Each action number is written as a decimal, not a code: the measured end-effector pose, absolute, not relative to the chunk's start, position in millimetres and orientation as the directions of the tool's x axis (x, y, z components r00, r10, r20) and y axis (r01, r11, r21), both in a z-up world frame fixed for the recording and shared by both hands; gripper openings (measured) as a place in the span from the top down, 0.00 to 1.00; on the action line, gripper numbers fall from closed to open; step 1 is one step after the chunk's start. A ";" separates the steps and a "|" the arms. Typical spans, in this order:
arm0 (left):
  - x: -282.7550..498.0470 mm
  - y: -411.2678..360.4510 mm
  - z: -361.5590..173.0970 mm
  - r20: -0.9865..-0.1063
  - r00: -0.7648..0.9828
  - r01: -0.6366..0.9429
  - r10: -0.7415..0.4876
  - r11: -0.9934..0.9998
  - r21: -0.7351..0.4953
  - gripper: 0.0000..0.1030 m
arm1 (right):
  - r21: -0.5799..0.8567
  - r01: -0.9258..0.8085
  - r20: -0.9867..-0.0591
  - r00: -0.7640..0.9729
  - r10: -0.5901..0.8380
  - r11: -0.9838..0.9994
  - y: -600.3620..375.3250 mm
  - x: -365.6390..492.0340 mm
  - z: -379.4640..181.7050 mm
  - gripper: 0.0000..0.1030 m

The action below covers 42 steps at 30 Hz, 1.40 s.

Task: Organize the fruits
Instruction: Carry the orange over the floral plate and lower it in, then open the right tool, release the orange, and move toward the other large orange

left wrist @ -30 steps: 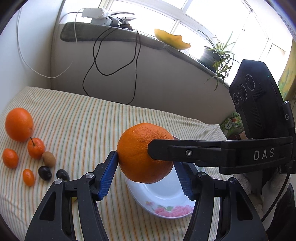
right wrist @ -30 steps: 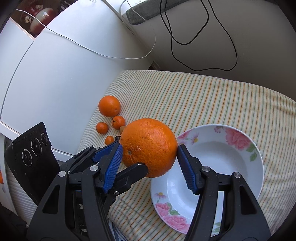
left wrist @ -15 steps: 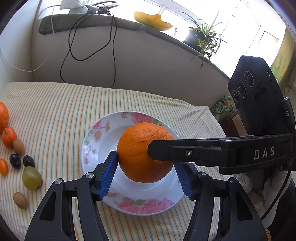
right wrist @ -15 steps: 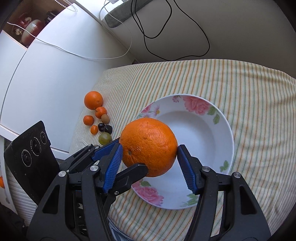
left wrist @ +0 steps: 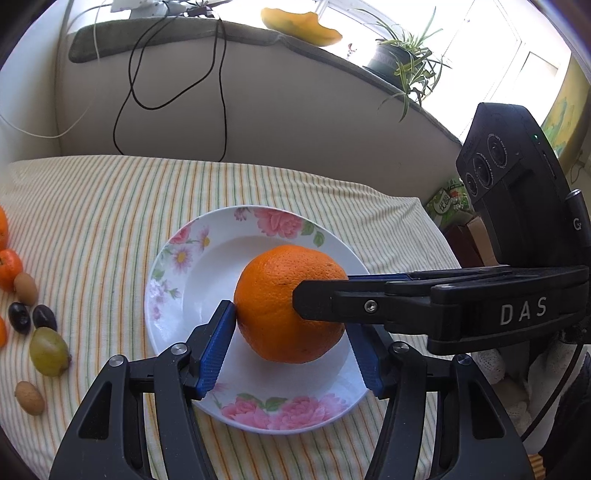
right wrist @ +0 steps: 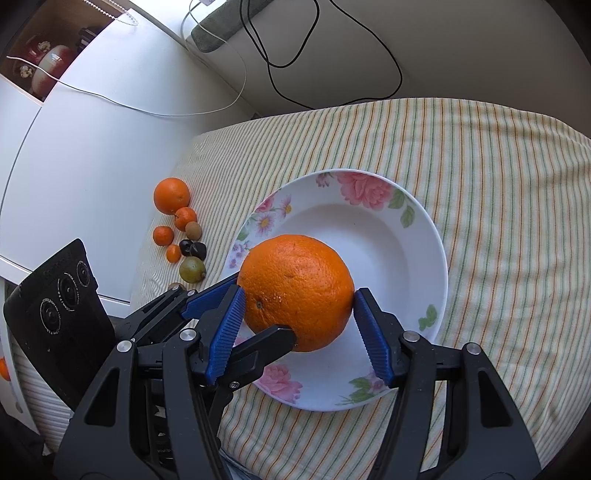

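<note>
Both your claws clamp the big orange (left wrist: 291, 302) over the flowered plate (left wrist: 192, 258) — left claw (left wrist: 291, 332) and right claw (right wrist: 299, 325) each half open, pads pressed to its sides, the left having just closed slightly. Only the right view shows the whole cluster of small fruits (right wrist: 181, 232) left of the plate. The plate sits on a striped tabletop (right wrist: 498, 184) — windowsill (left wrist: 258, 33) behind.

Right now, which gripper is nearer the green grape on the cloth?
Left. The left gripper, jaws just closed further on the big orange, reaches in beside the green grape; the right gripper grips from across the plate.
</note>
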<state>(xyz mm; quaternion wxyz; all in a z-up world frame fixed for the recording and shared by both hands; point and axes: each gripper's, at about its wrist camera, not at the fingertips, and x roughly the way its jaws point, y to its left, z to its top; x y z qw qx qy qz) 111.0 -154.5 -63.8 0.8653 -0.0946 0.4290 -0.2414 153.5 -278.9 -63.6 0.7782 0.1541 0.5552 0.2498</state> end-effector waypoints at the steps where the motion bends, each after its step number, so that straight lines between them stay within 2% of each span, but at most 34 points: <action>1: 109.9 -156.2 -61.7 -0.696 0.520 0.344 -0.496 0.867 -0.360 0.43 | 0.504 -0.219 -0.794 0.263 0.548 0.836 -277.9 153.6 -64.2 0.38; 13: 106.9 -148.1 -54.0 -0.686 0.547 0.345 -0.479 0.876 -0.337 0.42 | 0.488 -0.220 -0.776 0.335 0.535 0.845 -291.1 153.6 -46.2 0.36; 26: 87.8 -118.6 -52.8 -0.661 0.581 0.329 -0.474 0.880 -0.342 0.35 | 0.442 -0.227 -0.760 0.418 0.497 0.868 -293.3 140.6 -30.3 0.34; 38: 71.7 -74.2 -46.4 -0.657 0.644 0.246 -0.392 0.919 -0.307 0.35 | 0.426 -0.243 -0.728 0.480 0.490 0.871 -279.7 131.4 -20.3 0.28; 41: 69.2 -61.1 -41.8 -0.654 0.672 0.213 -0.347 0.937 -0.278 0.32 | 0.406 -0.274 -0.720 0.492 0.490 0.872 -269.2 131.0 -15.5 0.28; 42: 68.8 -55.7 -40.2 -0.652 0.678 0.204 -0.340 0.939 -0.277 0.32 | 0.396 -0.288 -0.720 0.491 0.490 0.872 -264.4 131.2 -13.9 0.24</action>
